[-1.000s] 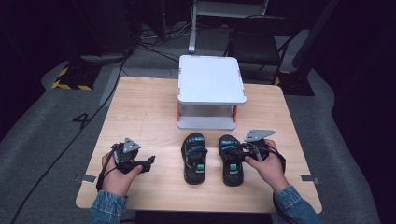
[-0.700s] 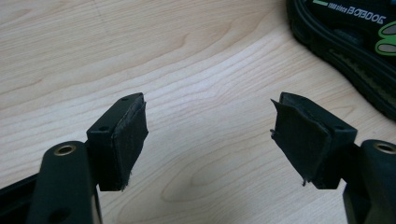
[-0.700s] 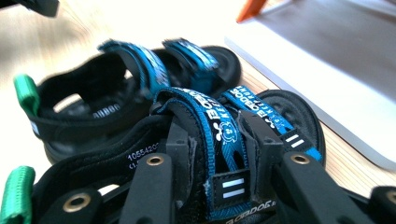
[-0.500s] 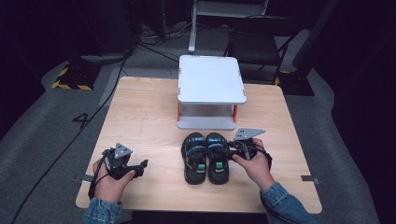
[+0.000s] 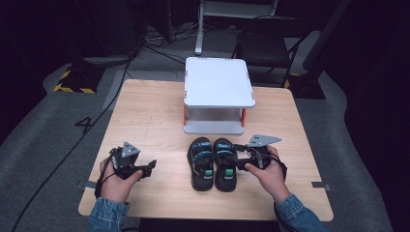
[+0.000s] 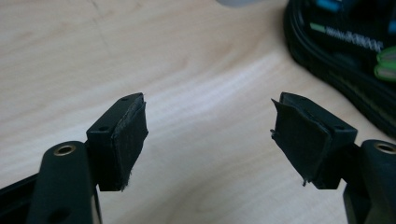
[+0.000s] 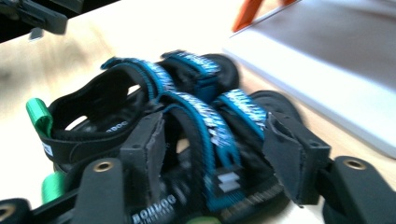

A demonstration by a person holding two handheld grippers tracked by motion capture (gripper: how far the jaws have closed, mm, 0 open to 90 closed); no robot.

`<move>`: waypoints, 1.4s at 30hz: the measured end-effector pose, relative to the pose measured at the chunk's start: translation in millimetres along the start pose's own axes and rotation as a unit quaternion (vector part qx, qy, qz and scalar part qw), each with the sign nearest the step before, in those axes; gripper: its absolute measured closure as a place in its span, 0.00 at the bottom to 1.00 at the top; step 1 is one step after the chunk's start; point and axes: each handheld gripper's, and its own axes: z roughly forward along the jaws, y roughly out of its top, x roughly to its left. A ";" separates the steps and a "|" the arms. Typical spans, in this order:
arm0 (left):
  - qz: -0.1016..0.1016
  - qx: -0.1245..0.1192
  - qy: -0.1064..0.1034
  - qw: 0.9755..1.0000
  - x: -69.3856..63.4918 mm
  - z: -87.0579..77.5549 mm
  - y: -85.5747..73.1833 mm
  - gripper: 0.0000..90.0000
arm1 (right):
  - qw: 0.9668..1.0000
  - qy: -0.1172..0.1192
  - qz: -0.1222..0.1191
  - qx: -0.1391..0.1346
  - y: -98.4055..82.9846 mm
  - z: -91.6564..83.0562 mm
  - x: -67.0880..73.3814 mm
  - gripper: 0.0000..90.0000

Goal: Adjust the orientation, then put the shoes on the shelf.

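Wooden desk [image 5: 145, 116], pale, carrying everything. At its far middle, a white two-tier stand [image 5: 218, 82] with orange posts. Just in front of the stand, a pair of black sandals with blue straps: left sandal [image 5: 201, 164] and right sandal [image 5: 225, 164], side by side, touching, toes toward the stand, green tabs near the heels. Right gripper [image 5: 241, 162] in the person's right hand, at the outer edge of the right sandal; jaws just opening, fingers [image 7: 144, 149] spread on either side of a blue strap, pads apparently off it, nothing gripped. Left gripper [image 5: 150, 167] in the left hand, near the desk's front left, well apart from the sandals; fingers [image 6: 128, 135] wide open over bare wood, holding nothing.
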 end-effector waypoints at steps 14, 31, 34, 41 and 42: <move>-0.005 -0.022 0.004 1.000 17.2 4.5 8.6 0.27 | 0.998 -0.051 0.029 0.009 9.6 -38.2 25.8 0.49; -0.001 -0.050 -0.042 0.998 -9.8 2.5 -15.3 0.24 | 0.991 -0.112 0.019 0.066 24.8 -16.8 71.2 0.44; 0.002 -0.054 -0.042 0.998 -10.4 0.1 -17.1 0.24 | 0.990 -0.107 0.031 0.083 26.7 -10.8 72.6 0.52; -0.002 -0.044 -0.040 0.998 -8.7 -5.7 -24.9 0.25 | 0.990 -0.083 0.077 0.090 23.6 5.1 73.9 0.46; -0.005 -0.045 -0.038 0.998 -9.0 -6.2 -25.6 0.25 | 0.990 -0.081 0.080 0.088 23.3 7.0 73.4 0.46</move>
